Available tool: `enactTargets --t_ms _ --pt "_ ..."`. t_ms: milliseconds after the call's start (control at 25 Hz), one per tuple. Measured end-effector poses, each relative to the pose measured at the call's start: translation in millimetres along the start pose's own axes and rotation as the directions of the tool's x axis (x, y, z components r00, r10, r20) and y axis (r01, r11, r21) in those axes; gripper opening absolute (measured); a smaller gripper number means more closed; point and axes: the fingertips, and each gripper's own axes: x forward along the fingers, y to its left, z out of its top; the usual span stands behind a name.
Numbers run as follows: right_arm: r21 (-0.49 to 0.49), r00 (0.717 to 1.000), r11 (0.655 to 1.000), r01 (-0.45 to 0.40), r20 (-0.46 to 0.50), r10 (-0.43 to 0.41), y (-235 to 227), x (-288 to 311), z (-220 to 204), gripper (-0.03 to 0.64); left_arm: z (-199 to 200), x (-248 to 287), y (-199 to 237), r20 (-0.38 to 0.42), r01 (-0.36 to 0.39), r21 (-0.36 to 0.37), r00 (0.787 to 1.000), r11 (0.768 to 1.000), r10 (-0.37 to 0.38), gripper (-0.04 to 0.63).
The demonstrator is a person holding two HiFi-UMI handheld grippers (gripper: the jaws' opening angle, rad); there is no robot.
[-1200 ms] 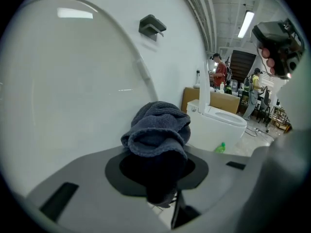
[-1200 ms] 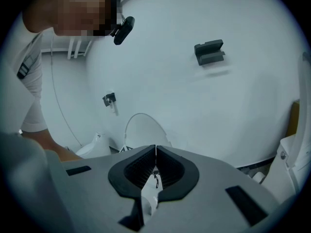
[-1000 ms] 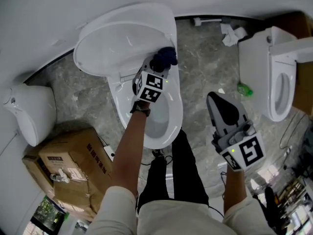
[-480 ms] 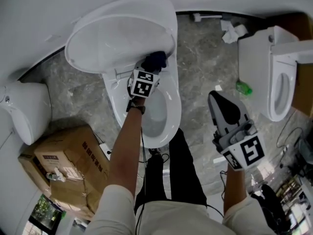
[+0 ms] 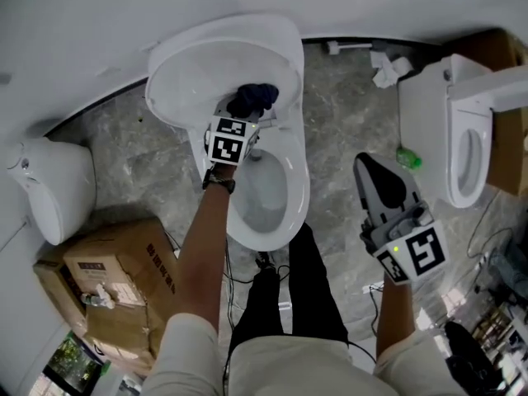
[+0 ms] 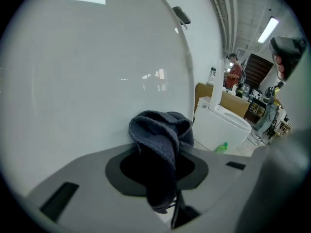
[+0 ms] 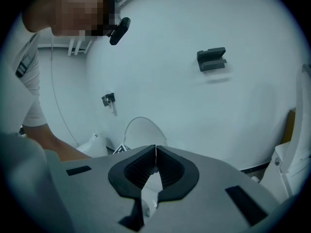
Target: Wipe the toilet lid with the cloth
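Left gripper (image 5: pixel 244 115) clamped on crumpled dark blue terry cloth (image 6: pixel 163 132), cloth against lower part of raised white oval toilet lid (image 5: pixel 194 68), right gripper (image 7: pixel 155 154) jaws together, empty

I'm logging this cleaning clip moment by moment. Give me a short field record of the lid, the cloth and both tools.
toilet lid: raised, standing behind the bowl
cloth: dark blue, bunched, against the lid's inner face, low down
left tool: shut on the cloth
right tool: shut, empty, held off to the side over the floor
nearby: cardboard box, second toilet, green bottle
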Motion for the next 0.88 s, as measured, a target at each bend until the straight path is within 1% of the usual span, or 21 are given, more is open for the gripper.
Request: enactTargets --t_ms 120,240,360,440,560,680,760,800,880 --pt "0.002 1.000 1.000 0.003 0.020 -0.003 13 -7 12 0.028 37 -25 3 0.063 -0.006 0.024 0.998 1.000 0.004 0.100" --pt "0.004 1.000 1.000 0.003 0.031 -0.003 26 -13 17 0.028 70 -49 5 0.129 -0.016 0.048 0.992 0.999 0.010 0.100" --pt "0.007 0.999 1.000 0.001 0.033 -0.001 35 -19 19 0.028 101 -73 5 0.201 -0.036 0.065 0.979 0.997 0.022 0.100" --pt "0.009 1.000 1.000 -0.002 0.031 0.002 39 -21 18 0.028 120 -89 7 0.246 -0.051 0.063 0.969 0.997 0.034 0.100" --pt "0.010 1.000 1.000 -0.009 0.028 0.009 46 -21 17 0.028 142 -110 13 0.304 -0.052 0.021 0.952 0.998 0.043 0.100" --pt "-0.002 1.000 1.000 -0.010 0.027 0.010 52 -18 14 0.028 156 -134 24 0.363 -0.044 -0.063 0.930 0.997 0.064 0.100" --pt "-0.011 1.000 1.000 -0.010 0.026 0.010 54 -15 13 0.028 159 -150 33 0.396 -0.058 -0.104 0.913 0.993 0.095 0.100" --pt "-0.013 1.000 1.000 -0.011 0.025 0.012 55 -13 12 0.028 158 -154 38 0.402 -0.069 -0.113 0.909 0.991 0.109 0.100" --pt "-0.013 1.000 1.000 -0.016 0.018 0.017 54 -9 9 0.028 148 -155 47 0.394 -0.085 -0.126 0.910 0.988 0.129 0.100"
